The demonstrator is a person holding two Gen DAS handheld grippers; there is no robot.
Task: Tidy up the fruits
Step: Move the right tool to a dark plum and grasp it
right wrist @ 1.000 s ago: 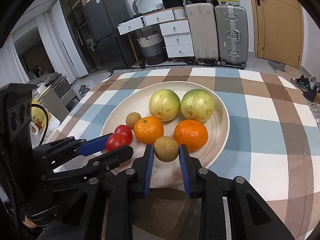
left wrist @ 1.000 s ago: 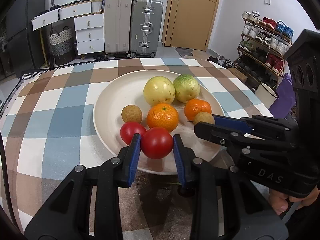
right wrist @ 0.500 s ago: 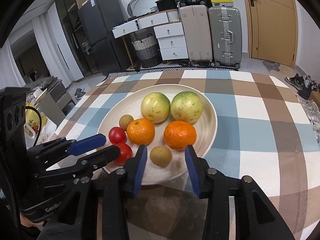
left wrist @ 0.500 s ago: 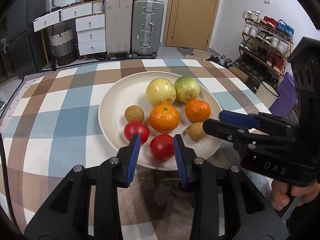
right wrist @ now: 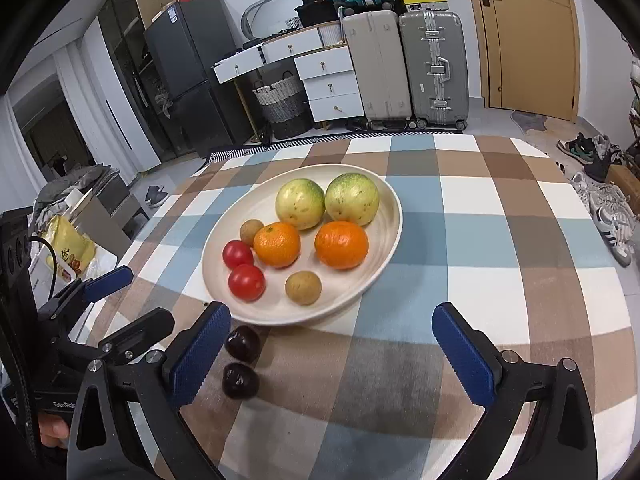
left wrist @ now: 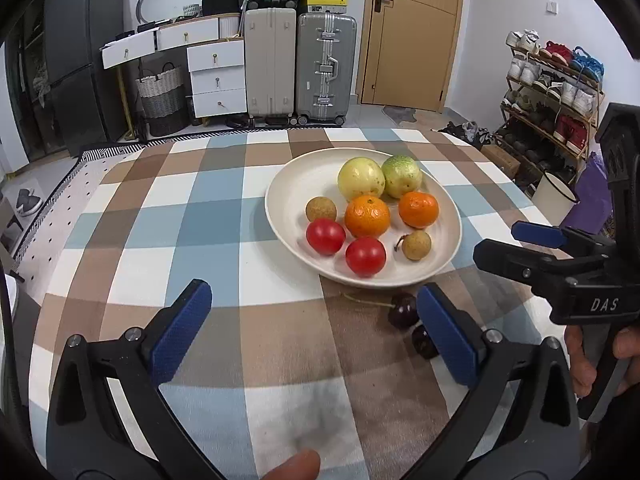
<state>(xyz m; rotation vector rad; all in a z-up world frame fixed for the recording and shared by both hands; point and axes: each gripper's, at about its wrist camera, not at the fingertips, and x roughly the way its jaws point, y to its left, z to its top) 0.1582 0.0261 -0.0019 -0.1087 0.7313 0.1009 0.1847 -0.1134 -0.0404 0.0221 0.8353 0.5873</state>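
A cream plate (left wrist: 292, 184) (right wrist: 224, 236) on the checked tablecloth holds two yellow-green fruits (left wrist: 361, 178), two oranges (left wrist: 367, 216), two red tomatoes (left wrist: 365, 255) (right wrist: 247, 282) and two brown longans (left wrist: 416, 245) (right wrist: 303, 287). Two dark cherries (left wrist: 403, 310) (right wrist: 241, 343) lie on the cloth just in front of the plate. My left gripper (left wrist: 316, 332) is open and empty, pulled back from the plate. My right gripper (right wrist: 332, 352) is open and empty, also back from the plate. Each gripper shows at the edge of the other's view.
The table's edges fall off left and right. Behind the table stand suitcases (left wrist: 304, 68), white drawers (left wrist: 216, 76), a woven basket (left wrist: 160, 92), a door and a shoe rack (left wrist: 552, 92). A white bucket (left wrist: 554, 198) stands on the floor to the right.
The left gripper let go of a tomato and the right gripper let go of a longan, both left on the plate. Both grippers opened wide and drew back, uncovering two cherries.
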